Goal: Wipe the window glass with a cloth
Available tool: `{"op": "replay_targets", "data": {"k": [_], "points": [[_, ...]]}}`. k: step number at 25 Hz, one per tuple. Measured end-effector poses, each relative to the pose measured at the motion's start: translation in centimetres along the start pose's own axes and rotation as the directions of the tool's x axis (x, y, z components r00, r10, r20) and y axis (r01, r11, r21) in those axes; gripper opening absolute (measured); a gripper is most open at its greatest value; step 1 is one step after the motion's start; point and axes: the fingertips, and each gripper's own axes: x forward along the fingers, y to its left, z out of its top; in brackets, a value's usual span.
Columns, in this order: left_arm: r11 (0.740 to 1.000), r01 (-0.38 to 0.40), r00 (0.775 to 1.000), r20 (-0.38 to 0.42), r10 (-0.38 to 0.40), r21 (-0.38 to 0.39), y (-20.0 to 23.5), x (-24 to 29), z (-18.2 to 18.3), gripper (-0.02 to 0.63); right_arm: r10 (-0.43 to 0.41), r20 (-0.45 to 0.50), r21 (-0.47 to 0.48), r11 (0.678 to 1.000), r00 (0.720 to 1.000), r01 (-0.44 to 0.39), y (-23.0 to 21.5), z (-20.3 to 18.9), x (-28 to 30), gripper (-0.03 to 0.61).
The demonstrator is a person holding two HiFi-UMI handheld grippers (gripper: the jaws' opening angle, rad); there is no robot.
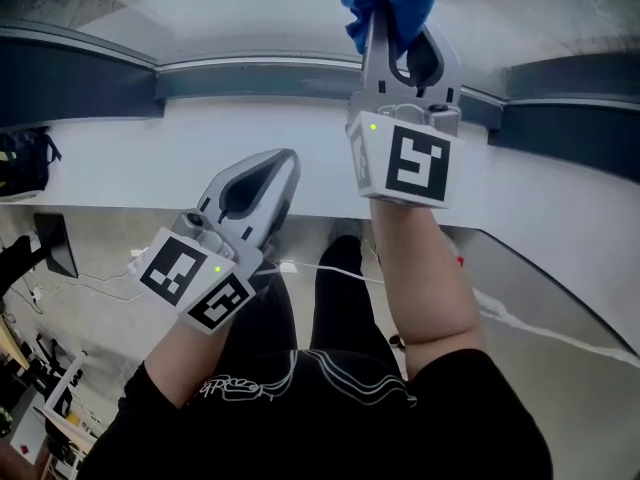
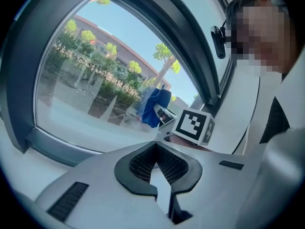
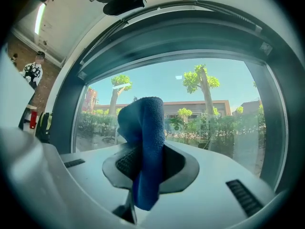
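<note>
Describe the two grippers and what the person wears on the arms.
The left gripper and the right gripper are pale grey tapering shells with black ribbed pads inside the jaws. Each carries a white cube printed with black square markers and a small green light. The person wears a black short-sleeved top with a white print.

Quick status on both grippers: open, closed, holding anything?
left gripper: closed, nothing between the jaws.
right gripper: closed on the blue cloth.
</note>
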Motion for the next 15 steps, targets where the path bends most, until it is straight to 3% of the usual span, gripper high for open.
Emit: {"op": "replay_targets", "data": {"k": [15], "points": [[0.994, 0.101, 0.993, -0.059, -0.099, 0.03, -9.7, 10.5, -3.1, 0.006, -0.111, -0.011, -0.035, 0.993, 0.994, 0.11, -16.0, -1.4, -5.5, 0.067]]}}
